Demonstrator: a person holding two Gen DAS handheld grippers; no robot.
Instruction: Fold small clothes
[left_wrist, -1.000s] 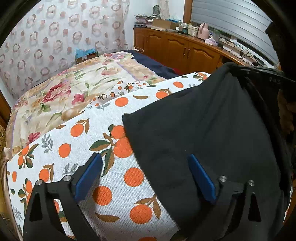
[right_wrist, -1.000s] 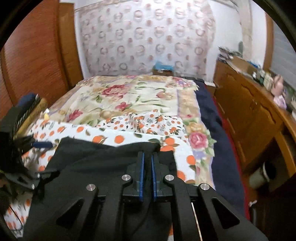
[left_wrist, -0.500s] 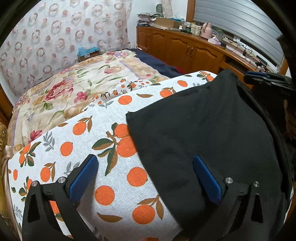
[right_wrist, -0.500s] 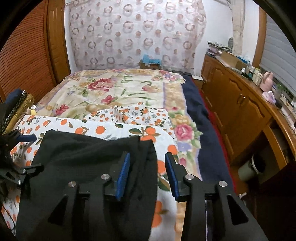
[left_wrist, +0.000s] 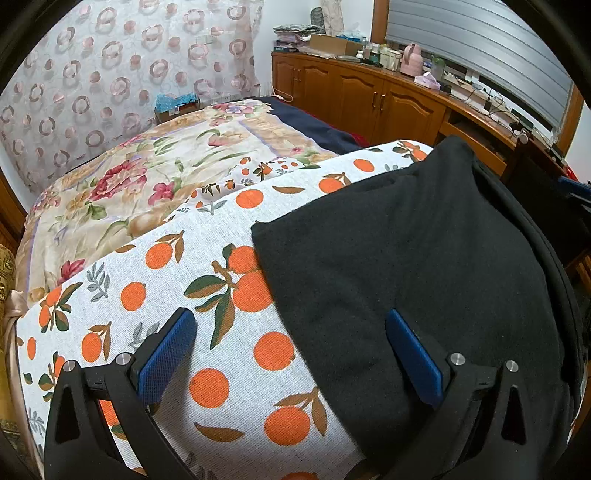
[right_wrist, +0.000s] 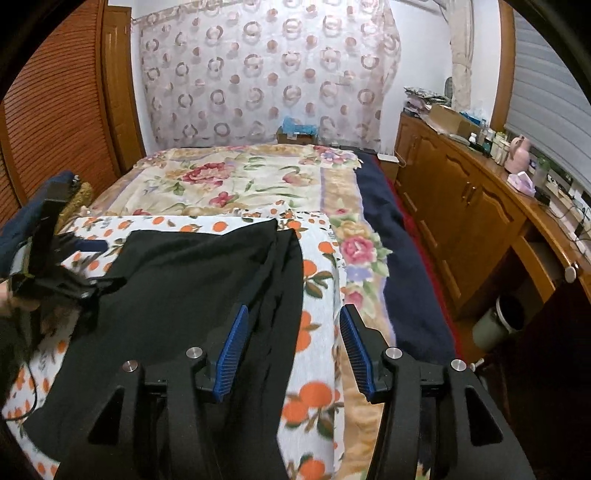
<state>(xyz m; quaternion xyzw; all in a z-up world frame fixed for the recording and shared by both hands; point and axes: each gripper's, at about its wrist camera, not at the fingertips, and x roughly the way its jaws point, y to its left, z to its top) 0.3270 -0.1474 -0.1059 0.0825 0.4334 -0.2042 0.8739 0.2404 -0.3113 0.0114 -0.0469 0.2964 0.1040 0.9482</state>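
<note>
A black garment (left_wrist: 417, 269) lies folded on a white cloth printed with oranges (left_wrist: 177, 295) on the bed. My left gripper (left_wrist: 291, 332) is open and empty, above the garment's left edge, one pad over the cloth and one over the garment. In the right wrist view the garment (right_wrist: 184, 280) lies left of centre. My right gripper (right_wrist: 293, 328) is open and empty, above the garment's right edge. The left gripper (right_wrist: 74, 258) shows at the far left of that view.
A floral bedspread (right_wrist: 240, 177) covers the far half of the bed. A dark blue blanket (right_wrist: 399, 266) runs along its right side. Wooden cabinets (right_wrist: 465, 214) with clutter on top stand to the right. A patterned curtain (right_wrist: 266, 74) hangs behind.
My right gripper was shut on the garment's edge, then opened wide, let it go and drew back. My left gripper stayed open and pulled back slightly.
</note>
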